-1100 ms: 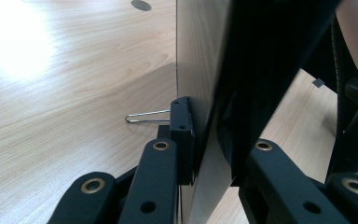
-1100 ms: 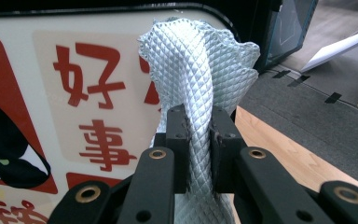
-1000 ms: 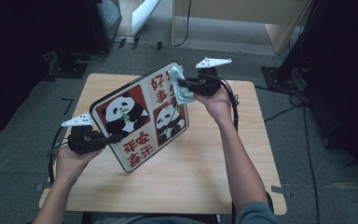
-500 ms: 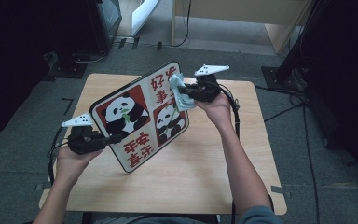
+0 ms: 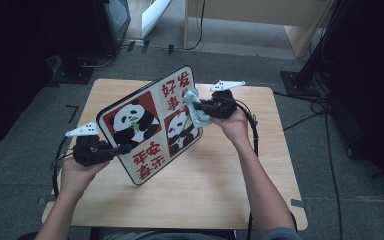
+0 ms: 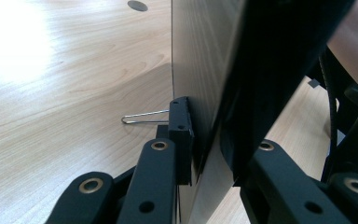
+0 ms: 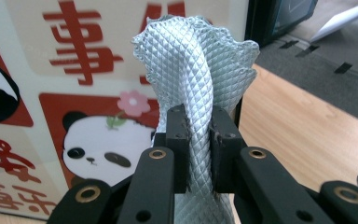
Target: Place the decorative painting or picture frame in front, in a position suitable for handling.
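One panda board [image 5: 150, 125] (tilted) clamped by left gripper [image 5: 117, 149]; one cloth [image 5: 196, 107] pinched in right gripper [image 5: 202, 106], touching the board.

Tilted panda board [image 5: 152, 125] blocks the table [image 5: 205, 195] middle, bare wood free nearer the person

Tongs [image 6: 205, 154] clamped on board edge [image 6: 200, 70]

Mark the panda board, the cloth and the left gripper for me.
panda board [image 5: 130, 122]: high view, on the large panda picture on its face.
cloth [image 7: 200, 70]: right gripper view, on the quilted fold above the fingers.
left gripper [image 5: 121, 148]: high view, at its fingertips on the board's lower left edge.
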The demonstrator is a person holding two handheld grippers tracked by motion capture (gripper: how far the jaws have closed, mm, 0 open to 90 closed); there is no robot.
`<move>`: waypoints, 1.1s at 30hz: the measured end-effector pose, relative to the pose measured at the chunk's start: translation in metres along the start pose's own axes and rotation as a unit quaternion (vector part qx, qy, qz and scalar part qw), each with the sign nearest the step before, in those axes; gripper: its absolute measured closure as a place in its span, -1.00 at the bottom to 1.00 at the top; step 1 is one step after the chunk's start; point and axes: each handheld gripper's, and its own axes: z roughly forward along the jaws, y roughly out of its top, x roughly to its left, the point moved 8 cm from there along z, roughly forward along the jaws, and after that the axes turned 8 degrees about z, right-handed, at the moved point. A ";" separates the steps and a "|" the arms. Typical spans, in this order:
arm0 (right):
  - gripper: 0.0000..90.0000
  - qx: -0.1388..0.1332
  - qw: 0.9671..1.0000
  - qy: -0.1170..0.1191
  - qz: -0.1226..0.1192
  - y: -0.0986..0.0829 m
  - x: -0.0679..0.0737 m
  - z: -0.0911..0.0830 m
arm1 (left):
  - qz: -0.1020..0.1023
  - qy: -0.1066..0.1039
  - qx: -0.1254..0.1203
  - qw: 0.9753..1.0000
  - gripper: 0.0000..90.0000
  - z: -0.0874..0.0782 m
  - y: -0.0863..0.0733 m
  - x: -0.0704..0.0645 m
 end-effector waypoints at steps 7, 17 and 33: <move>0.81 -0.007 1.000 -0.002 0.015 -0.016 -0.003 0.005 | 0.003 0.000 0.002 1.000 0.77 0.000 0.000 0.000; 0.81 0.005 1.000 -0.016 0.024 -0.038 -0.007 0.010 | 0.006 -0.003 0.003 1.000 0.77 0.000 0.001 0.001; 0.80 0.037 0.998 -0.031 0.043 -0.079 -0.013 0.021 | 0.003 -0.009 0.000 1.000 0.76 0.000 0.000 0.001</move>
